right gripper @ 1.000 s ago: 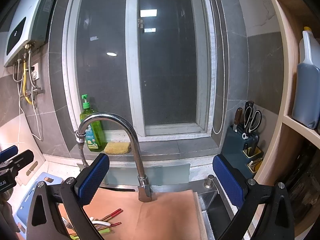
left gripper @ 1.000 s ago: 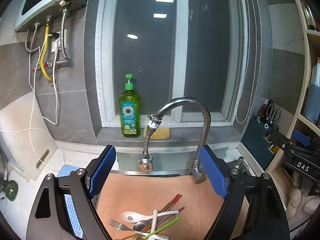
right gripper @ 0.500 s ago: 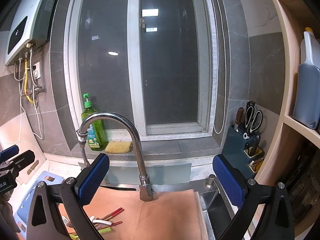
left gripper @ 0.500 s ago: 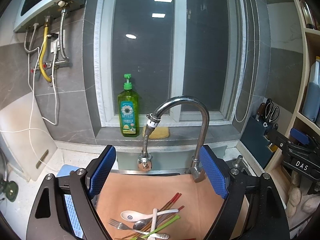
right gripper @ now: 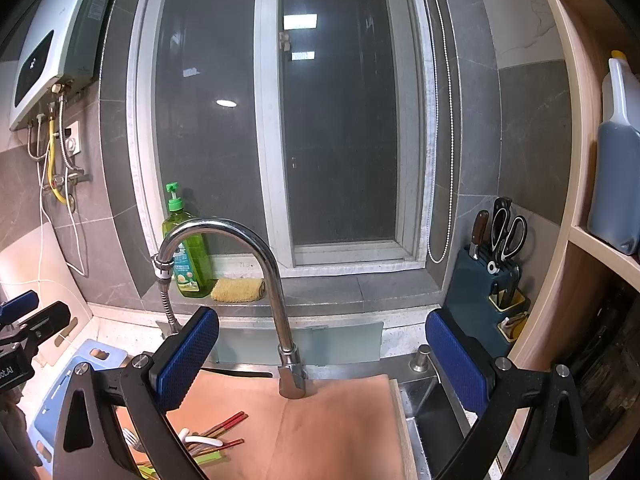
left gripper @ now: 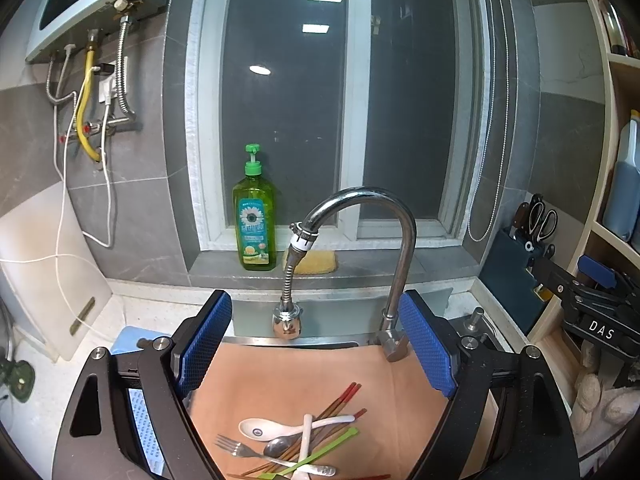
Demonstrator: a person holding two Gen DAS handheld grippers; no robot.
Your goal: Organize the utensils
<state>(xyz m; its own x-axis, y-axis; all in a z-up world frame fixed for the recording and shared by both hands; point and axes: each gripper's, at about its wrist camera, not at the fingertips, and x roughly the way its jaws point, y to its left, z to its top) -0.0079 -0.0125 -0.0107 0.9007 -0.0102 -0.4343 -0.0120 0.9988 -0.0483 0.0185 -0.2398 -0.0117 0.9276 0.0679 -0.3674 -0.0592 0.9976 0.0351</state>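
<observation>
Left gripper [left gripper: 316,344] and right gripper [right gripper: 320,356] both level, jaws wide and empty, raised above brown board [left gripper: 404,404]; utensil pile [left gripper: 298,436] near board's front edge.

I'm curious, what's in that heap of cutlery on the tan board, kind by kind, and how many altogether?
white ceramic spoons: 2
metal spoon: 1
metal fork: 1
red-tipped chopsticks: at least 3, overlapping and partly cut off
green chopsticks: at least 1
Total: at least 8
</observation>
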